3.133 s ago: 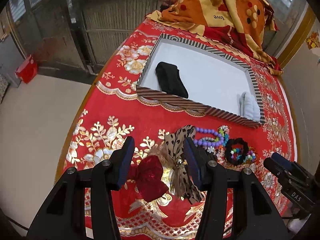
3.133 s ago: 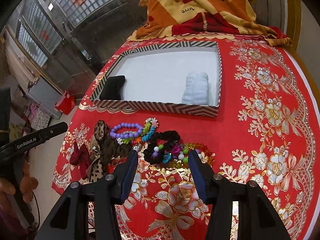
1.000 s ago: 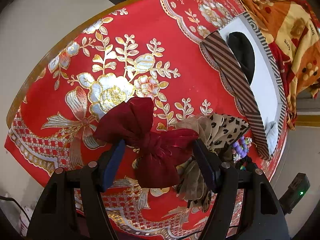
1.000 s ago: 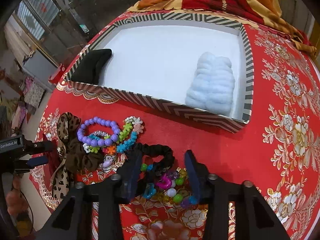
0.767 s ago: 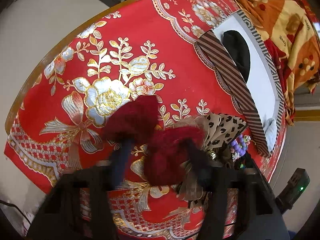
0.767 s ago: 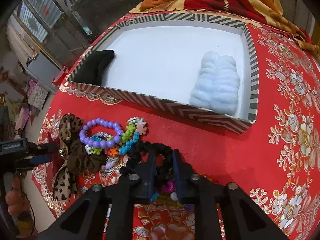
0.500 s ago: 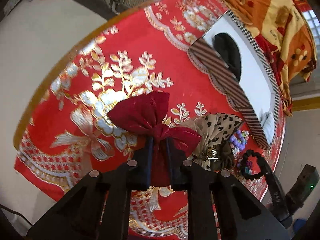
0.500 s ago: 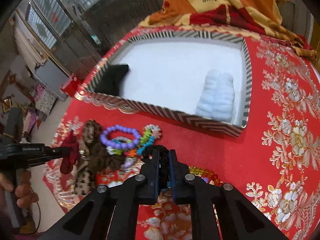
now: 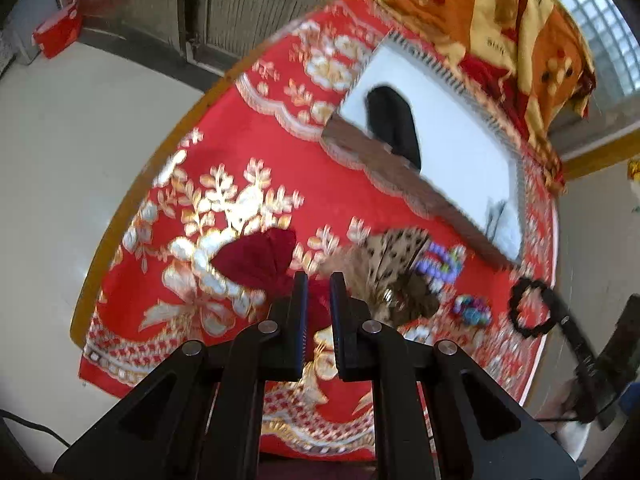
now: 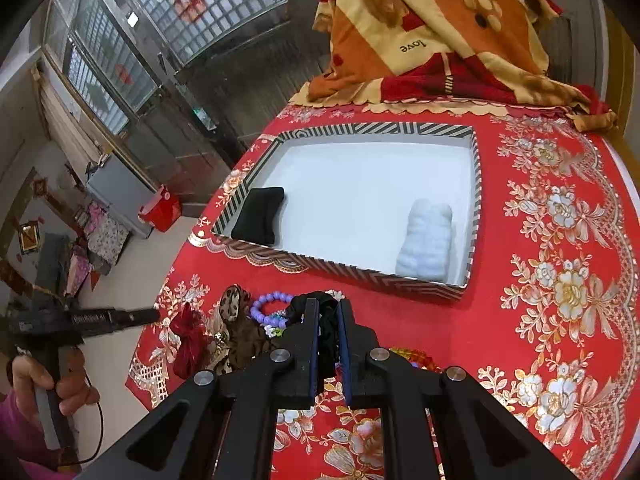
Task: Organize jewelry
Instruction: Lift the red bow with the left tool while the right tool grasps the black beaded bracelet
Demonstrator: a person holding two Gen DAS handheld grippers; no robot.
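My left gripper (image 9: pixel 318 280) is shut on the knot of a dark red fabric bow (image 9: pixel 256 260), held just above the red floral tablecloth. My right gripper (image 10: pixel 328 308) is shut on a black scrunchie (image 10: pixel 329 330) that hangs between its pads; the left wrist view shows the same scrunchie (image 9: pixel 528 312) as a raised ring. On the cloth lie a leopard-print bow (image 10: pixel 232 312), a purple bead bracelet (image 10: pixel 268 304) and several coloured bead pieces (image 9: pixel 472 312). Behind them stands a striped box (image 10: pixel 340 268) with a white floor.
Inside the box a black pad (image 10: pixel 258 216) lies at the left end and a pale blue fluffy piece (image 10: pixel 428 240) at the right. A folded orange blanket (image 10: pixel 432 32) sits at the table's far edge. A hand (image 10: pixel 60 380) holds the left gripper beyond the table's left edge.
Both grippers went from open to shut: the left on the red bow, the right on the black scrunchie. Both have since risen, lifting their items off the cloth.
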